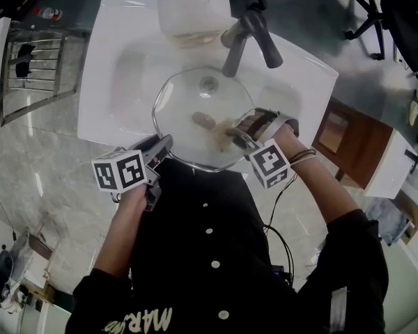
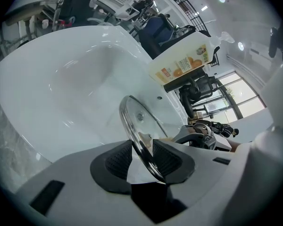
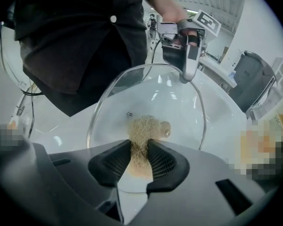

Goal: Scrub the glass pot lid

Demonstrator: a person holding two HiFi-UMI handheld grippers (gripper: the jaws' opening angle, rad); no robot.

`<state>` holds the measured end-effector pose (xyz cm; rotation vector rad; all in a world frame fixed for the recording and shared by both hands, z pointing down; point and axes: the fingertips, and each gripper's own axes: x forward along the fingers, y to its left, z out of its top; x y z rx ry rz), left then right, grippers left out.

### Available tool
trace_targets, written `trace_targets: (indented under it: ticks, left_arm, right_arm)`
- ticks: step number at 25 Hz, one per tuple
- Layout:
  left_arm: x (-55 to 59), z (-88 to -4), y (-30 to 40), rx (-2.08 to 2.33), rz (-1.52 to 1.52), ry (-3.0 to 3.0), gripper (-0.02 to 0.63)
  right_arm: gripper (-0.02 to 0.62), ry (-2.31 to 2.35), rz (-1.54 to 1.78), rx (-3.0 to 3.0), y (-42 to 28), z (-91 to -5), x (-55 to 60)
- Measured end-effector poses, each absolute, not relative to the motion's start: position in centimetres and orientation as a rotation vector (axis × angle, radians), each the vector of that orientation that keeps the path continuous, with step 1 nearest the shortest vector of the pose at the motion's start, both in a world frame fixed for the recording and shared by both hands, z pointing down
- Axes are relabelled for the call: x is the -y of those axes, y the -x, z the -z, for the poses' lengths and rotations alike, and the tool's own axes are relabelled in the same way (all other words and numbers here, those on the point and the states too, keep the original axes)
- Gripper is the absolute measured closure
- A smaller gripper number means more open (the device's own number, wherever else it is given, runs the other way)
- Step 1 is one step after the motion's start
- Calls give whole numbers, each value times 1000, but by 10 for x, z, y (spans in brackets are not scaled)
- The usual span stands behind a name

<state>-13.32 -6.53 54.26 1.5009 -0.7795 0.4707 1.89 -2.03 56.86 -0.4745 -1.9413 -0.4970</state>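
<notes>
Left tool (image 2: 144,157): pads pinched on the near rim of the glass lid (image 1: 188,99), which sits edge-on between the jaws, held over the sink (image 1: 101,61) basin.

Right tool (image 3: 140,157): closed on a tan scrubber (image 3: 140,126), its tuft pressed to the glass just beside the centre knob (image 3: 166,126).

Lid is round, so no long axis. Its face tilts up toward the person, far edge near the faucet (image 1: 249,33).

Judgement: the right hand does the scrubbing. Unworked glass lies beyond the scrubber and to either side.
</notes>
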Motion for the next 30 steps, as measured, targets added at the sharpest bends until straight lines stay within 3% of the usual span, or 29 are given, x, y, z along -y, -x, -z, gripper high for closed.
trace_targets:
  ticks: [17,21,30]
  left_arm:
    - [68,-537,132,792,-426,-1484,455]
    - [69,-535,129,775,-344,-1427,469]
    - [70,-534,133,769,-184,-1321,492]
  right_arm:
    - [468,760,406,1770,-61,-558,5]
    - [468,574,355,1915,-26,-546,28]
    - [468,213,603,2109,91,-542,96]
